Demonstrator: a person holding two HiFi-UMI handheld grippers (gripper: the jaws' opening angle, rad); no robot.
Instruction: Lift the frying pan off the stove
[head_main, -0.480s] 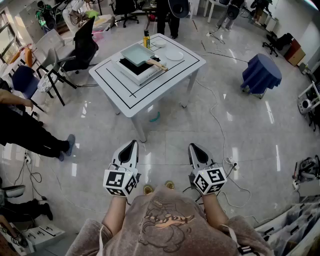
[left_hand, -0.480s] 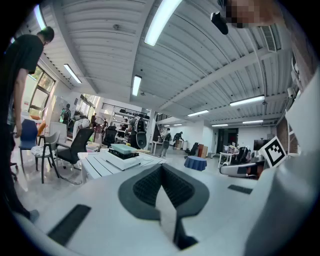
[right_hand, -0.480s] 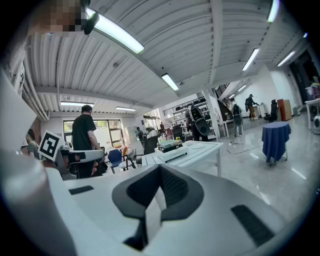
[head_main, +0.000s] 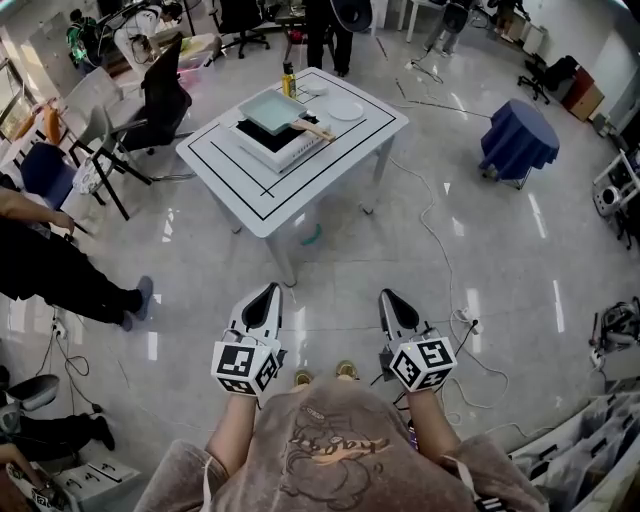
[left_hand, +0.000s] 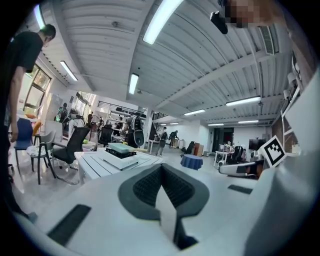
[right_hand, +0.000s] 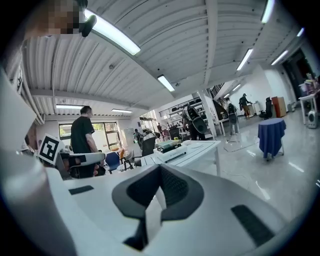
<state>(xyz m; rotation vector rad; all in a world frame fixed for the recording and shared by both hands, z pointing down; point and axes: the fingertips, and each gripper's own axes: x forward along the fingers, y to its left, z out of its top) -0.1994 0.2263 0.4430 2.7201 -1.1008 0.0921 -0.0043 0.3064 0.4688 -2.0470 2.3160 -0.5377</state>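
Observation:
A pale green square frying pan (head_main: 272, 110) with a wooden handle (head_main: 316, 129) sits on a white stove (head_main: 278, 143) on the white table (head_main: 330, 150), well ahead of me across the floor. My left gripper (head_main: 271, 292) and right gripper (head_main: 386, 297) are held close to my body, far short of the table, both shut with nothing between the jaws. The left gripper view shows the pan (left_hand: 120, 147) on the stove (left_hand: 120, 159) far off beyond the shut left gripper (left_hand: 161, 170). The right gripper view shows the stove (right_hand: 172, 151) in the distance past the shut right gripper (right_hand: 159, 170).
On the table also stand a white plate (head_main: 347, 109) and a yellow bottle (head_main: 290, 80). Black office chairs (head_main: 165, 95) stand left of the table, a blue-draped stool (head_main: 518, 140) to its right. A person's leg (head_main: 70, 280) is at my left. Cables (head_main: 440, 260) cross the floor.
The view has shifted slightly toward the table; both grippers keep their place in front of me, still shut.

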